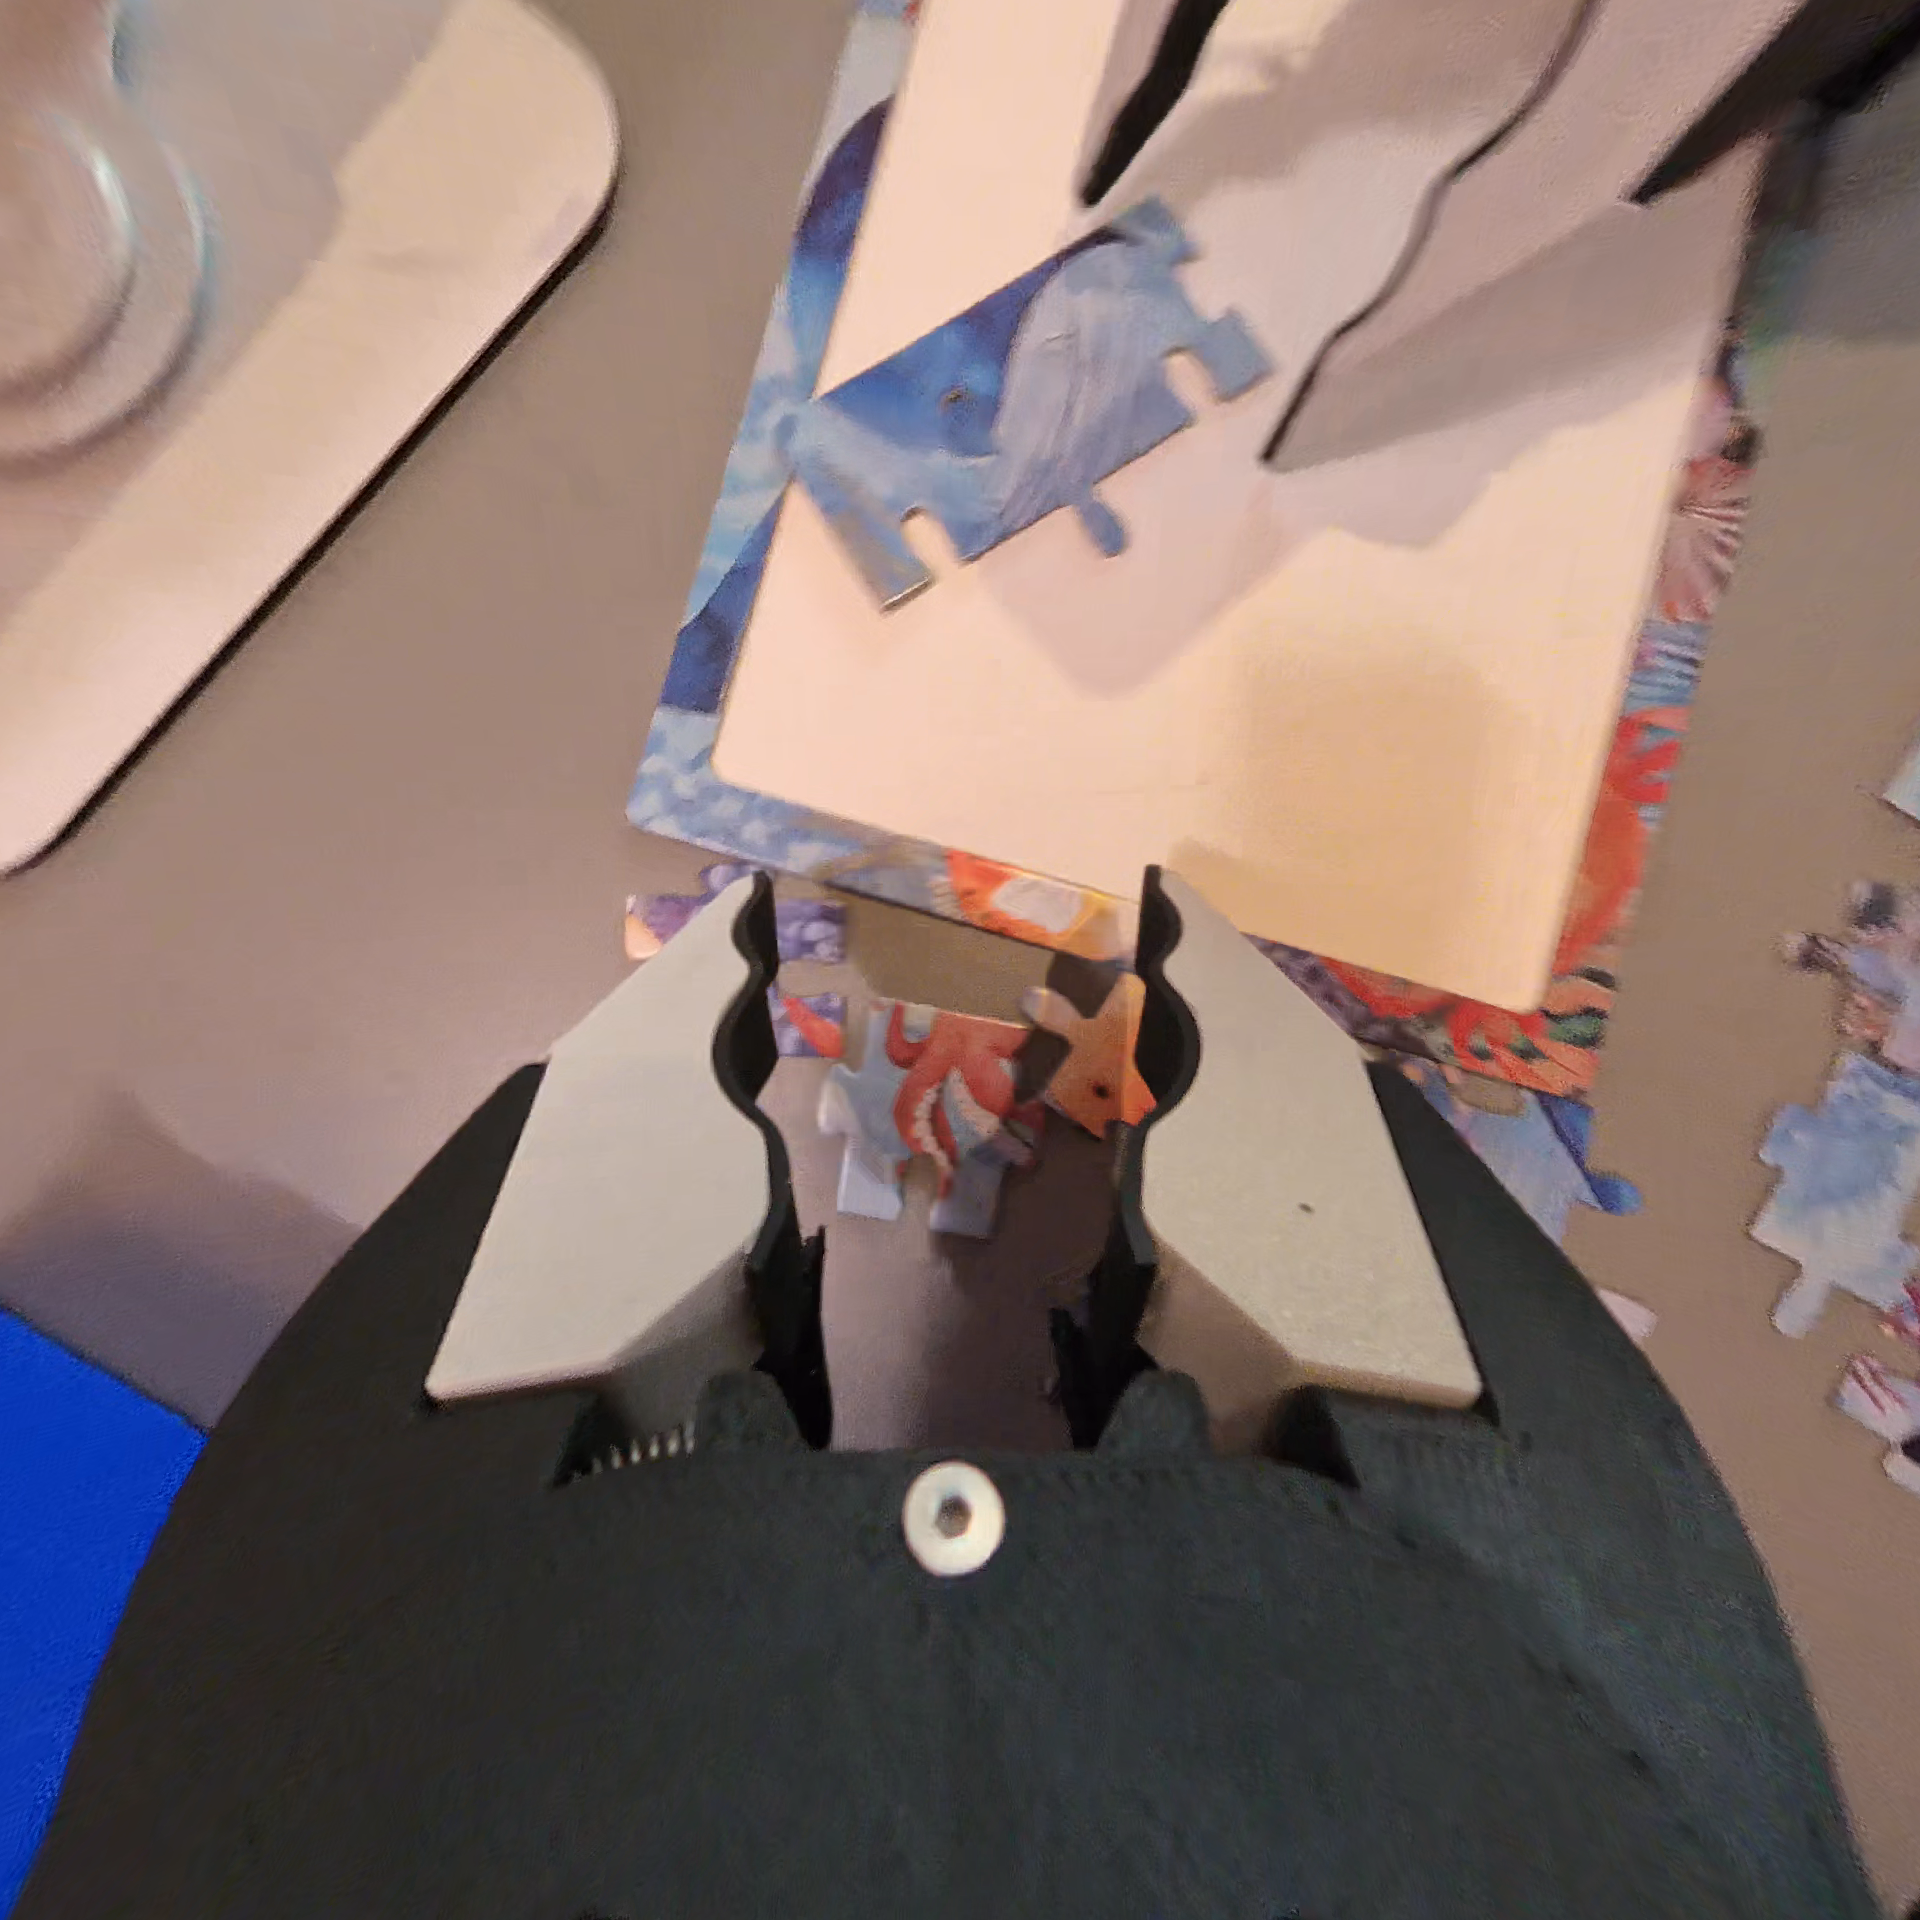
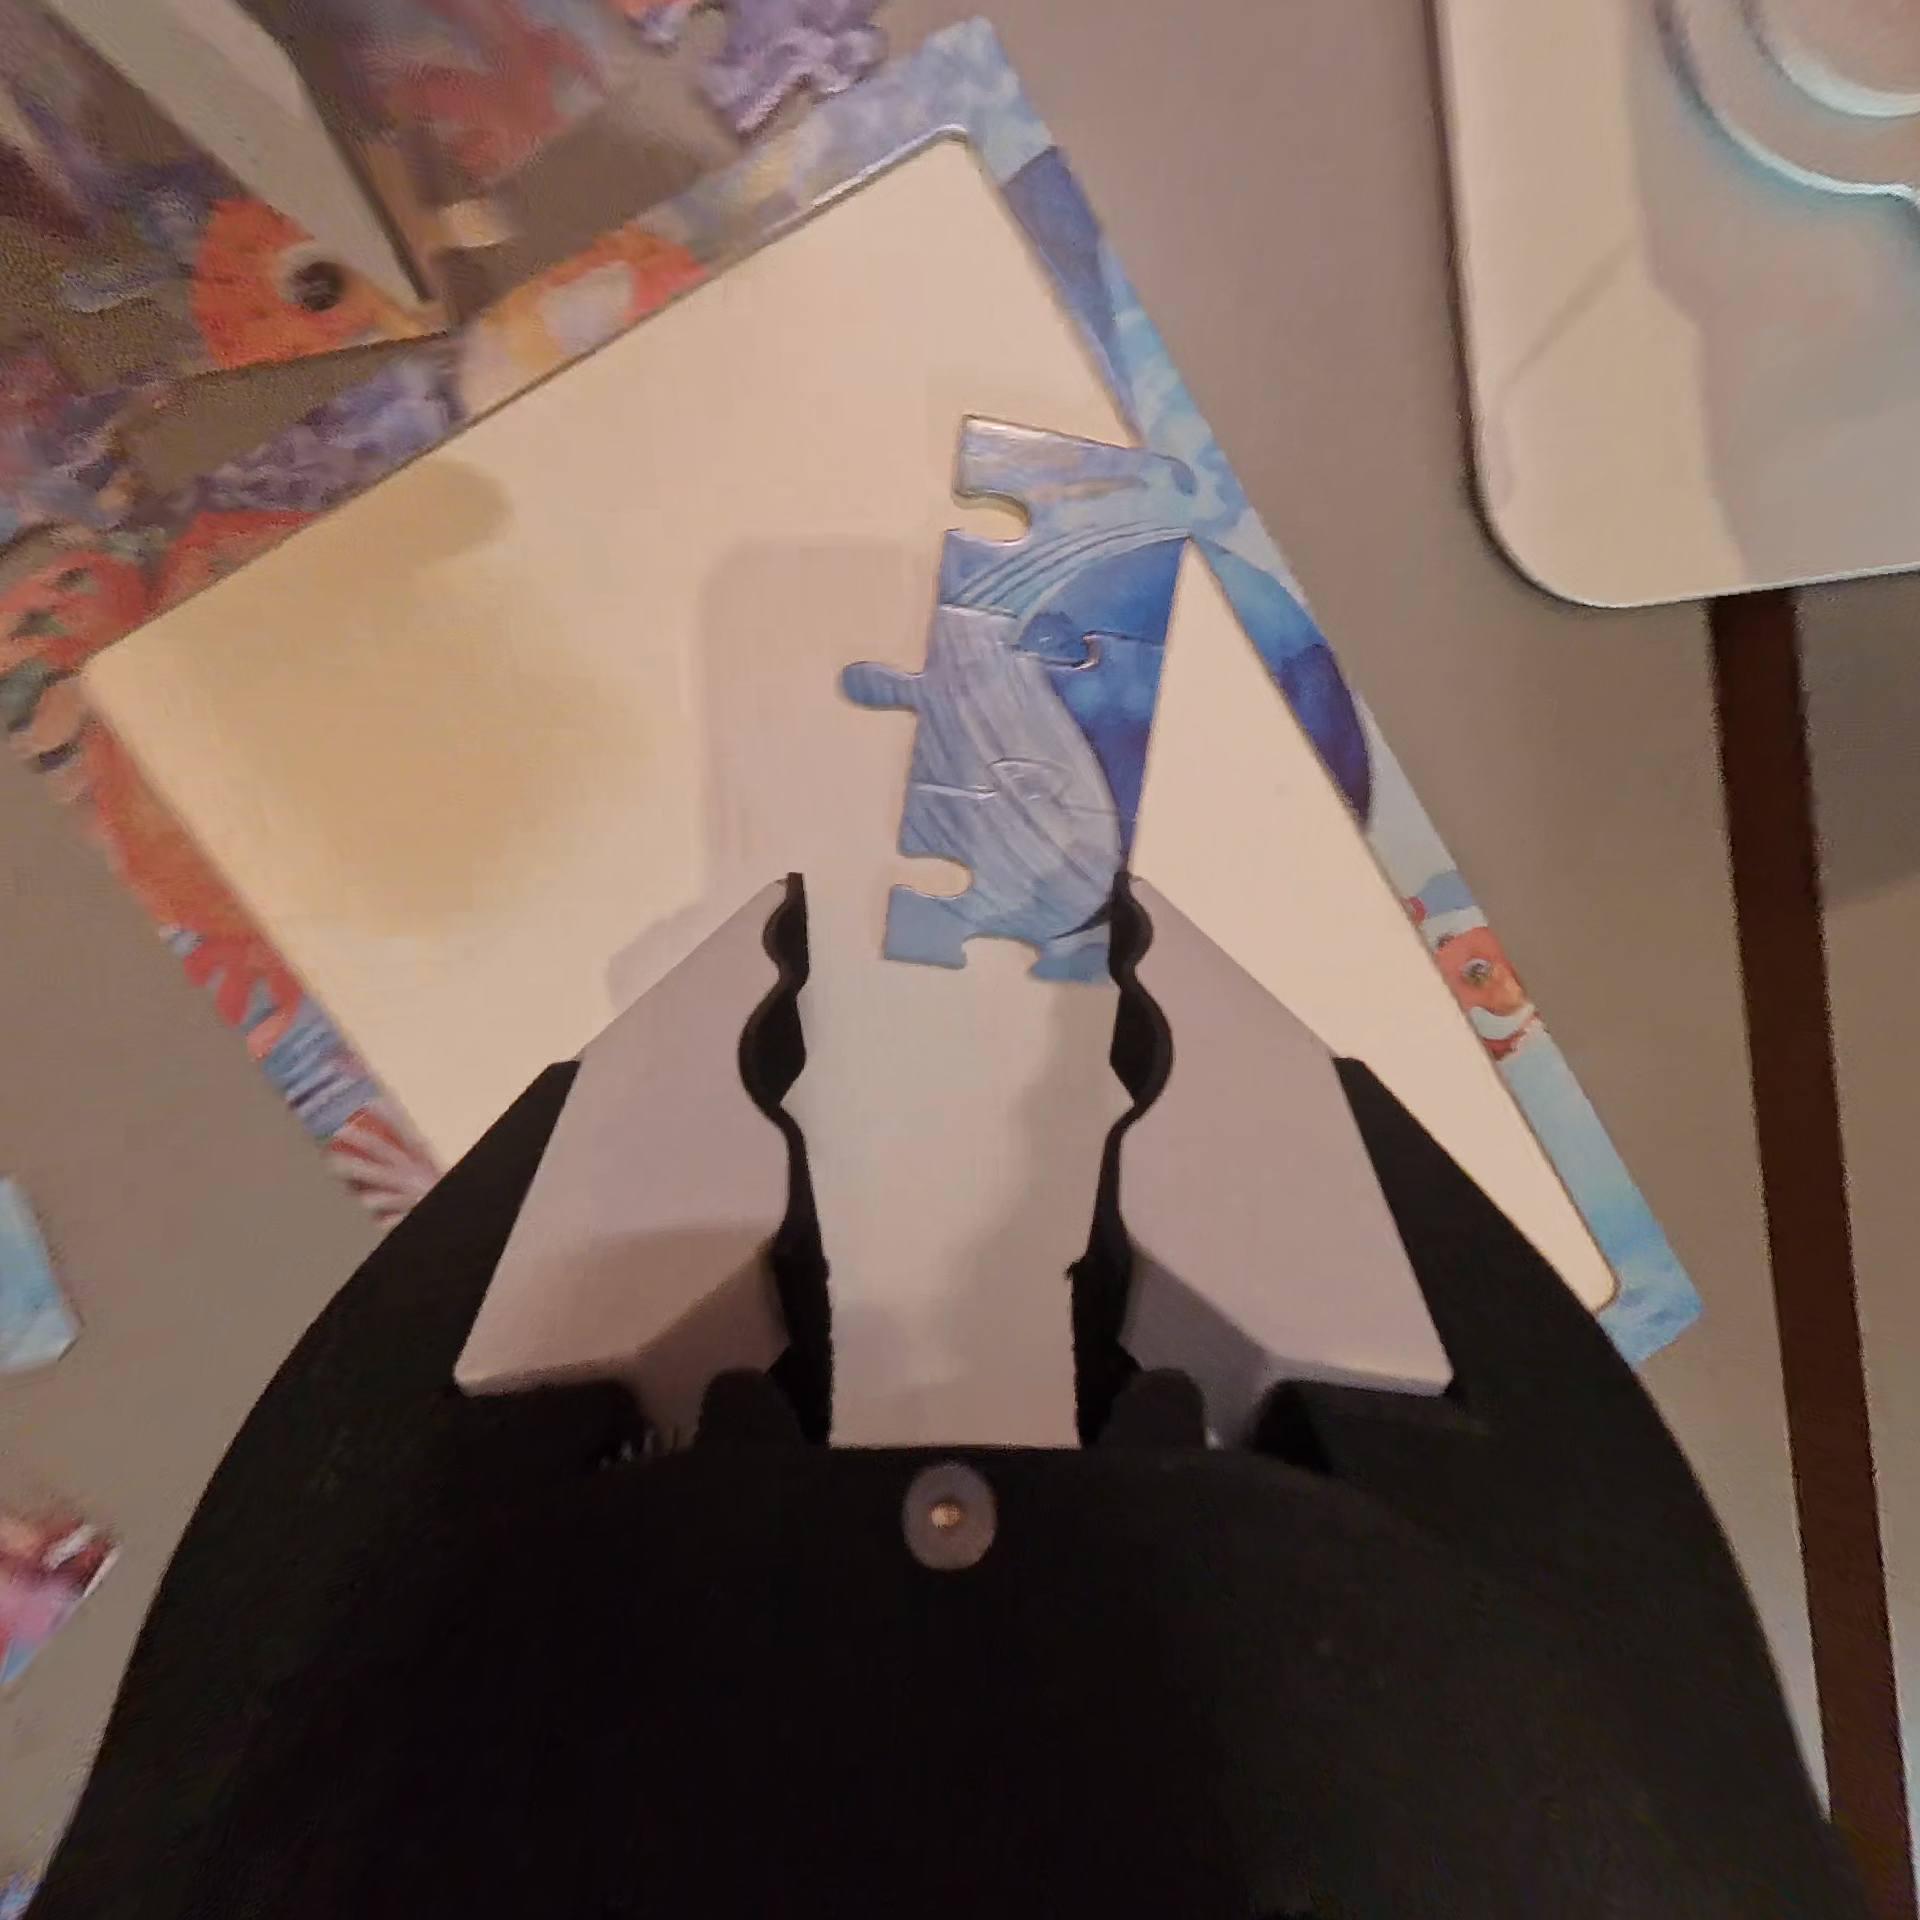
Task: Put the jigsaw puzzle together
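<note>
The puzzle tray (image 1: 681, 800) has a printed sea-creature border and a bare cream floor; it also shows in the right wrist view (image 2: 1558, 1132). Joined blue whale pieces (image 1: 1039, 395) lie on the floor against the blue border. My right gripper (image 2: 958, 899) is open just short of the whale pieces (image 2: 1029, 727), its right fingertip at their near edge. It enters the left wrist view from the top (image 1: 1351, 312). My left gripper (image 1: 956, 904) is open over loose pieces beside the tray: an octopus piece (image 1: 945, 1101) and an orange fish piece (image 1: 1101, 1060) near its right finger.
A white mat (image 1: 343, 416) with a clear glass item lies beside the tray, also in the right wrist view (image 2: 1662, 364). Several loose pieces (image 1: 1839, 1174) lie at the right. A blue object (image 1: 73, 1475) is at lower left. A brown strip (image 2: 1787, 1039) runs along the table's right side. To reach the orange fish piece (image 1: 1101, 1060) in a straight line is about 4 centimeters for my left fingers, about 12 centimeters for my right.
</note>
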`<state>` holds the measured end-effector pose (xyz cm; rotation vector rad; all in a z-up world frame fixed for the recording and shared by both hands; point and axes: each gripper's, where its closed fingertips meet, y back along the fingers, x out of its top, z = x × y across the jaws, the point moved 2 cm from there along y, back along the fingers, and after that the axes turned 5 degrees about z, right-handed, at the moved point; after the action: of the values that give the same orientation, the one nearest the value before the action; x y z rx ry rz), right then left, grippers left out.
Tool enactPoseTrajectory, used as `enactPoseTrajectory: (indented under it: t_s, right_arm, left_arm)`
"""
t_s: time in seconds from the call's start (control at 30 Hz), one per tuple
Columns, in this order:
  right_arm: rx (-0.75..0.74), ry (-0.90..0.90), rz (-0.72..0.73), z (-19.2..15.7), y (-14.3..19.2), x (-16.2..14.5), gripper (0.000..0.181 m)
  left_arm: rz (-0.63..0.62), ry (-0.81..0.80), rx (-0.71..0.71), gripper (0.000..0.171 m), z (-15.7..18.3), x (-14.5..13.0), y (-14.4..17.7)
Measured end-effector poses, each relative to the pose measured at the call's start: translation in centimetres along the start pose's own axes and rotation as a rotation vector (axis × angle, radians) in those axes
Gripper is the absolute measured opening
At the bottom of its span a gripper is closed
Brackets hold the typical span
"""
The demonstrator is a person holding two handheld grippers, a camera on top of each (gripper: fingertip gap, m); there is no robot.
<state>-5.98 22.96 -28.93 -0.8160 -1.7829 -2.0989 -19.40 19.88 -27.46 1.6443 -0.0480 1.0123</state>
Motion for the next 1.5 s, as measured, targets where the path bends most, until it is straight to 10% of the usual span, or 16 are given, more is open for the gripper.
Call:
enactPoseTrajectory:
  t_s: [0.57, 0.9, 1.5]
  right_arm:
    - [0.205, 0.093, 0.139, 0.8, -2.5, 2.6, 0.045]
    - [0.341, 0.313, -0.022, 0.3, -2.1, 2.2, 0.044]
    - [0.251, 0.312, -0.077, -1.5, -0.6, 1.0, 0.027]
  left_arm:
    - [0.025, -0.049, -0.005, 0.074, -1.1, 0.5, -3.2]
    - [0.039, -0.167, -0.103, 0.074, 1.2, 1.9, -4.4]
    - [0.058, -0.205, -0.144, 0.074, 2.8, 2.5, -5.0]
